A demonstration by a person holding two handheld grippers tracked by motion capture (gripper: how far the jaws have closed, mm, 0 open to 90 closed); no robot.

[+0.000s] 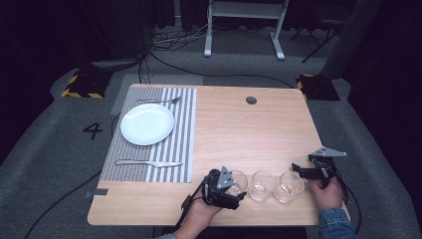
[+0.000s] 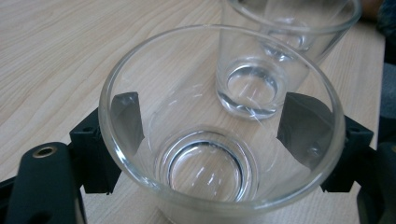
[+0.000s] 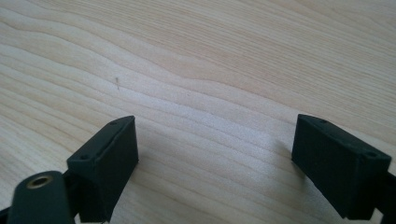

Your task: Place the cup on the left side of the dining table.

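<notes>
We have the left gripper (image 1: 230, 190) with its jaws around the nearest glass (image 2: 219, 135), seemingly clamped, the right gripper's (image 3: 215, 163) jaws apart and empty, so lifting steadily comes next.

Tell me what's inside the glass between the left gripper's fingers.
Nothing shows inside the glass: through it you see its thick base and the wooden table. The left gripper has fingers on either side; the table directly beneath the base can't be seen clearly.
</notes>
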